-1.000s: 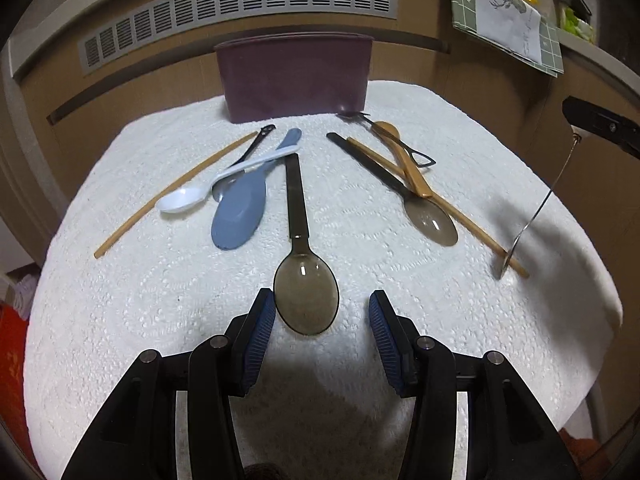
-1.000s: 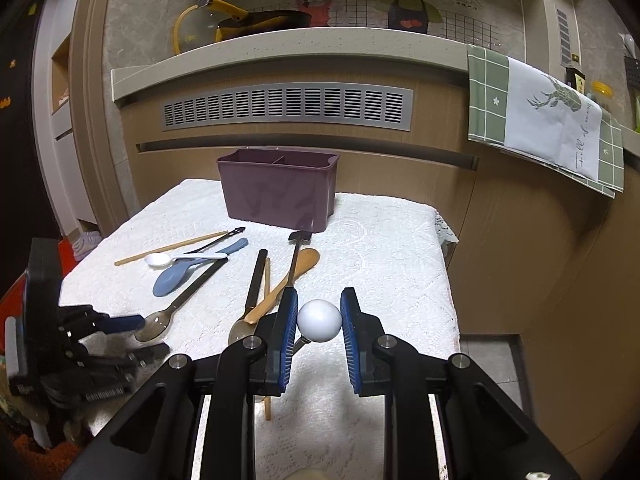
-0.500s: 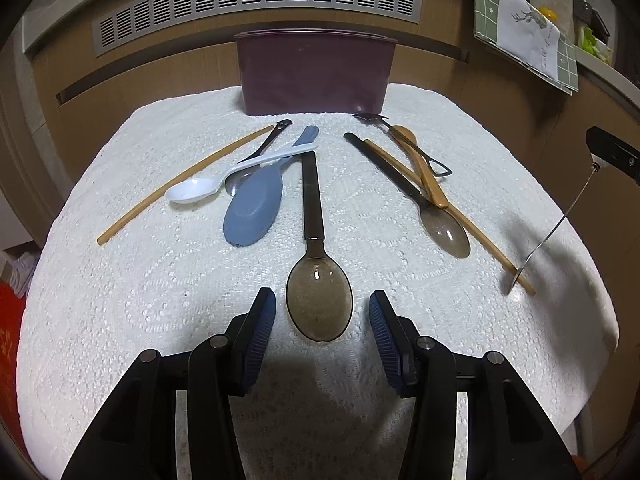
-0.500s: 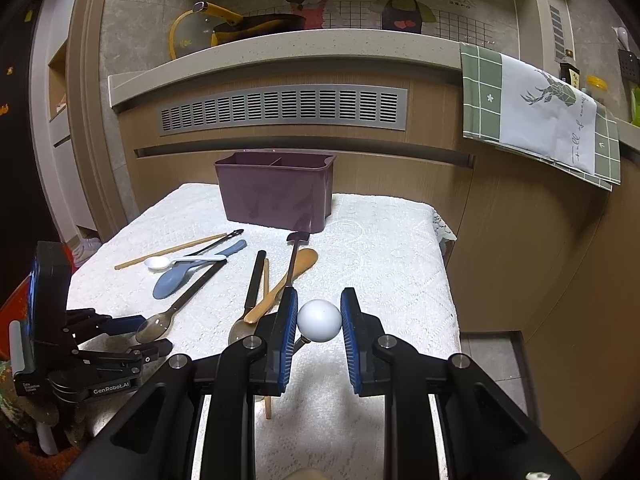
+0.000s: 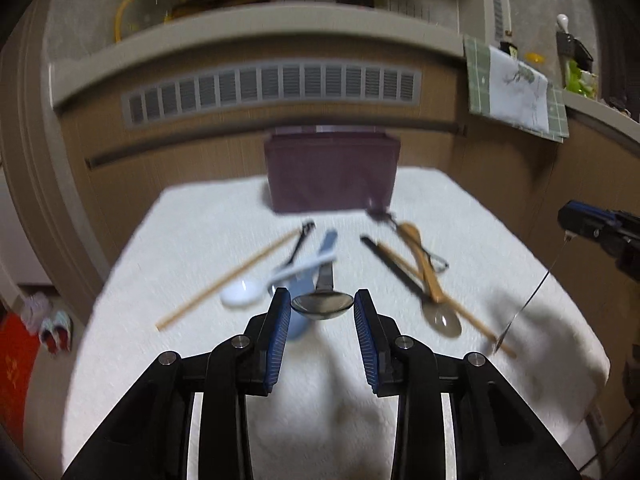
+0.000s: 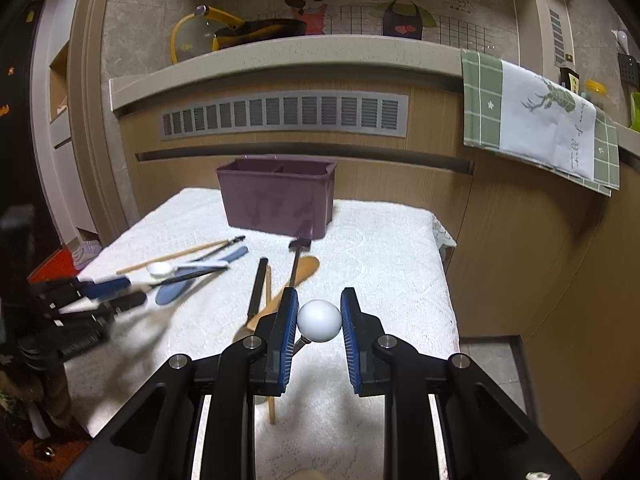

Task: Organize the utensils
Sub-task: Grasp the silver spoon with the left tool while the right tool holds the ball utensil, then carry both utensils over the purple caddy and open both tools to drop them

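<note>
While the dark spoon (image 5: 322, 306) is held by its bowl in the left gripper (image 5: 322, 312), whose jaws have just been closing on it, its handle is pointed straight ahead at the purple bin (image 5: 332, 174) across the table (image 5: 192, 240). The right gripper (image 6: 319, 317) is seen shut on a white ball end (image 6: 319, 321). Only in the right view can the bin's two open parts be seen.

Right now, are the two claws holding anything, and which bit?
Left claw grips the smoky spoon by its bowl, its jaws having just closed on it. Right claw pinches a thin metal utensil by its white ball end.
</note>
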A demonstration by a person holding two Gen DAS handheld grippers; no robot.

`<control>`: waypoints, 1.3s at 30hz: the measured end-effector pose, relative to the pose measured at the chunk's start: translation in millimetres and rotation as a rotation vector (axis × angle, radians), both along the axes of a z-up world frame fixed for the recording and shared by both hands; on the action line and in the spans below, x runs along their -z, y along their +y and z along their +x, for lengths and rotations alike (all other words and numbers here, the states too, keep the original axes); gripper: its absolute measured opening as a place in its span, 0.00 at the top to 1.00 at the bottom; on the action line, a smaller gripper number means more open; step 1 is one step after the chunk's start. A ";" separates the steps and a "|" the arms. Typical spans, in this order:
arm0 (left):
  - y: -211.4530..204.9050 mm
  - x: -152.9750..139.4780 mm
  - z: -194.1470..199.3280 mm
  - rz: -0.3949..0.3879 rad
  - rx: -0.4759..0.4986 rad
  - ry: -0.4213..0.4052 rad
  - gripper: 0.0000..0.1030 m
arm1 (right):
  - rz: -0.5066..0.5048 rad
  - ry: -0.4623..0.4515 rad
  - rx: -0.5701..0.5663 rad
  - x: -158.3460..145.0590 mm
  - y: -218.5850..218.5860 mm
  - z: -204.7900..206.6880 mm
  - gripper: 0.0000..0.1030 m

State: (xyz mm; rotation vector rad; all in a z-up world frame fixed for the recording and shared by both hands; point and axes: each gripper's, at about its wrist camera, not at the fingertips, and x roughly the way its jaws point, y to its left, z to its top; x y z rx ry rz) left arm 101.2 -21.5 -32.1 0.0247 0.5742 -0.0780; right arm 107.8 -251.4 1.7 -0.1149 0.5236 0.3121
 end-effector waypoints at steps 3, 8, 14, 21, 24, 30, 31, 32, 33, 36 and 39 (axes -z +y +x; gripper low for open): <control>6.5 -13.3 9.2 -0.024 0.002 -0.012 0.67 | -0.004 -0.027 -0.006 -8.9 4.4 0.2 0.80; 13.9 -28.9 14.9 -0.041 0.009 -0.037 0.67 | -0.003 -0.045 -0.023 -20.5 12.0 1.2 0.80; 16.8 -51.0 12.5 -0.015 0.023 -0.068 0.68 | -0.010 -0.076 -0.039 -37.8 19.1 3.4 0.80; 31.9 -102.5 41.7 -0.041 0.073 -0.063 0.68 | -0.011 -0.138 -0.035 -74.4 28.3 27.4 0.80; 45.4 -145.2 66.6 -0.072 0.101 -0.098 0.68 | -0.055 -0.228 -0.021 -112.3 37.5 49.8 0.80; 72.5 -191.4 143.7 -0.182 0.167 -0.068 0.67 | -0.121 -0.289 -0.003 -170.1 63.6 121.6 0.80; 73.6 -193.6 159.2 -0.178 0.179 -0.037 0.67 | -0.132 -0.286 0.002 -173.6 68.3 134.1 0.80; 73.9 -194.2 175.8 -0.170 0.185 -0.007 0.67 | -0.142 -0.277 0.001 -175.0 72.3 145.3 0.80; 73.3 -194.0 191.0 -0.163 0.178 0.016 0.67 | -0.157 -0.261 -0.004 -174.3 77.6 158.6 0.80; 70.9 -183.7 229.3 -0.145 0.177 0.073 0.67 | -0.205 -0.239 -0.001 -165.1 94.8 191.9 0.80; 69.3 -161.3 257.9 -0.174 0.181 0.132 0.67 | -0.232 -0.190 -0.021 -145.1 110.6 223.3 0.80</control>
